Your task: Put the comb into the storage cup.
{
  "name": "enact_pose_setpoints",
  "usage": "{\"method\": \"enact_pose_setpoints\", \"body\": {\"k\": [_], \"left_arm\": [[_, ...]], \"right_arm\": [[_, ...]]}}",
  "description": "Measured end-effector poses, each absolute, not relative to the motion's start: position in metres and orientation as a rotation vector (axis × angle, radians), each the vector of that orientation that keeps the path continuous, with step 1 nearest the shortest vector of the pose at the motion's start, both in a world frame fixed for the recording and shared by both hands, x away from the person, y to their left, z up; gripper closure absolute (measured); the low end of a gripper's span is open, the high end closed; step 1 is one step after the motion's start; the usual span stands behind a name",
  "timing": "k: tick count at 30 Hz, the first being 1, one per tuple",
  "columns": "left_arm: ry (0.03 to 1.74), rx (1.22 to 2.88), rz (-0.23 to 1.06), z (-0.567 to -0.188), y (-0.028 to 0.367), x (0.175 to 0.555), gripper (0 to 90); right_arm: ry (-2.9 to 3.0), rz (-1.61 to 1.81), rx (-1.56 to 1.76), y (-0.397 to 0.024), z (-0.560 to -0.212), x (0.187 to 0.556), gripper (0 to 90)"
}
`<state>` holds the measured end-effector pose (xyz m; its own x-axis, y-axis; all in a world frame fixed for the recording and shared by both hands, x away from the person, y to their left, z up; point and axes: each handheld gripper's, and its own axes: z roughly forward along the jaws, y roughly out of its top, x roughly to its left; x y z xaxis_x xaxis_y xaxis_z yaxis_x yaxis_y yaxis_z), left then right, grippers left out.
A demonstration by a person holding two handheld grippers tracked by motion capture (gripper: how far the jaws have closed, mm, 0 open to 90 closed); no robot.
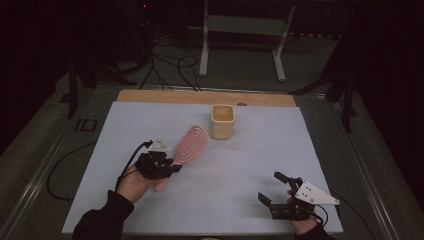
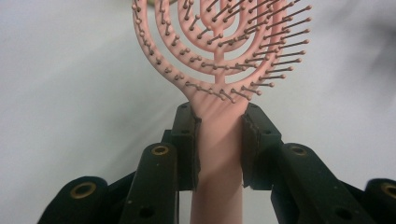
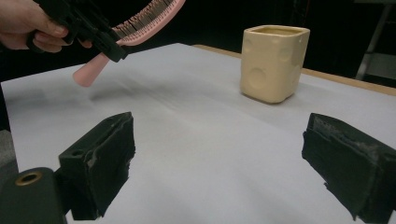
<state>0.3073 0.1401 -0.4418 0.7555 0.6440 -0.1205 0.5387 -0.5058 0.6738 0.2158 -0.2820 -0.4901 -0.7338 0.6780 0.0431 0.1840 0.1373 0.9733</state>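
A pink hairbrush (image 1: 190,145) with an open, looped head and brown-tipped bristles hangs above the white table sheet (image 1: 250,160), head towards the cup. My left gripper (image 1: 172,167) is shut on its handle (image 2: 218,140), both pads pressed against the handle just below the head. The right gripper view shows the same brush (image 3: 140,21) lifted off the sheet, with a shadow beneath it. A cream square cup (image 1: 222,121) with round dimples stands upright at the back centre, also seen as the cup (image 3: 274,63). My right gripper (image 1: 272,186) rests near the front right edge, open, nothing between its fingers.
The white sheet covers a wooden tabletop (image 1: 200,96) whose bare strip shows along the far edge. Beyond it stand a metal frame (image 1: 245,30) and cables on the dark floor. Bare sheet lies between the two grippers.
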Motion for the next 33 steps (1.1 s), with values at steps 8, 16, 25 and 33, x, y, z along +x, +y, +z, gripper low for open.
{"method": "enact_pose_setpoints", "body": {"k": [8,16,25,33], "left_arm": [[0.837,2.146,0.223,-0.442,0.129,0.302,71.2],[0.816,2.083,0.283,-0.448,0.124,0.296,71.2],[0.827,1.989,0.334,-0.458,0.129,0.289,71.1],[0.794,1.933,0.394,-0.465,0.137,0.278,71.1]], "right_arm": [[2.013,1.624,0.827,-0.282,-0.49,0.215,9.2],[2.011,1.623,0.824,-0.282,-0.49,0.215,9.2],[2.017,1.623,0.821,-0.281,-0.49,0.215,9.2],[2.021,1.621,0.828,-0.282,-0.491,0.216,9.2]]}}
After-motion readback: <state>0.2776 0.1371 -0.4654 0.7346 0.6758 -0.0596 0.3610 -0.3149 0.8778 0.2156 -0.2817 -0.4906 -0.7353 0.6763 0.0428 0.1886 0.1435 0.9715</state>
